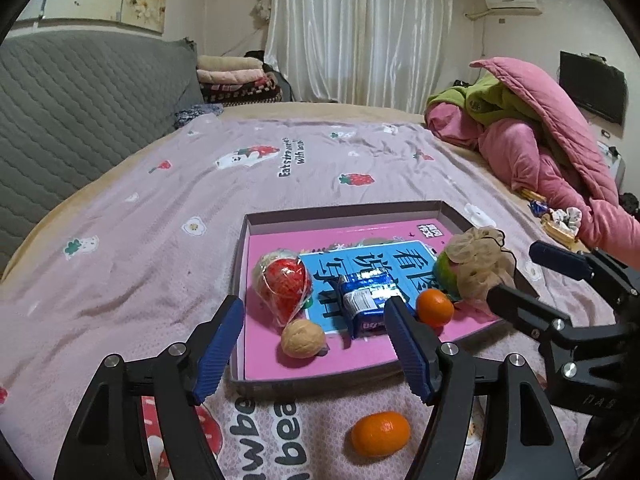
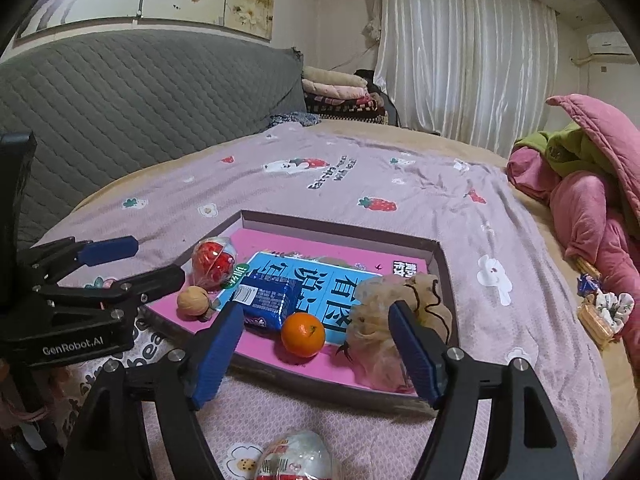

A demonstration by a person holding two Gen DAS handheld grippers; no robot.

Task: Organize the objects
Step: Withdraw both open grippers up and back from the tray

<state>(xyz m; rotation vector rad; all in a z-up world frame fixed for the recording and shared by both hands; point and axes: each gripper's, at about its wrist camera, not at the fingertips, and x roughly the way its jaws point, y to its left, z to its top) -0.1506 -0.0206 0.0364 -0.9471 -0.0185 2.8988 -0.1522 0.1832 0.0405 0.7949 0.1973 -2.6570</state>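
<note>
bed point(image 1: 160, 216): covered by a pale pink blanket with strawberry prints; everything for the task lay on it.
quilt point(image 1: 560, 132): a pink heap with a green layer, bunched at the far right edge of the bed.
tray point(image 1: 348, 210): a shallow dark-rimmed box with a pink floor, lying flat on the blanket ahead of both grippers.
book point(image 1: 368, 264): blue cover, flat on the tray floor under the smaller things.
left gripper point(image 1: 314, 344): low over the near edge of the tray, fingers spread wide with nothing between them; the walnut and the packet showed beyond the gap.
right gripper point(image 2: 316, 350): over the near right part of the tray, fingers spread wide and holding nothing; the in-tray orange showed beyond the gap.
mesh pouch point(image 2: 394, 312): beige netting, crumpled in the right end of the tray, just beside the right gripper's right finger; something green sat under it in the left view.
red ball point(image 1: 284, 284): wrapped in clear film, in the left part of the tray.
blue packet point(image 1: 366, 304): foil wrapper, lying on the book at the tray's middle.
wrapped snack point(image 2: 298, 458): clear wrapper, on the blanket outside the tray, at the bottom of the right view.
orange in tray point(image 2: 303, 334): on the tray floor, touching the blue packet.
loose orange point(image 1: 380, 434): on the blanket, outside the tray, near its front wall.
walnut point(image 1: 303, 338): on the tray floor, just in front of the red ball.
</note>
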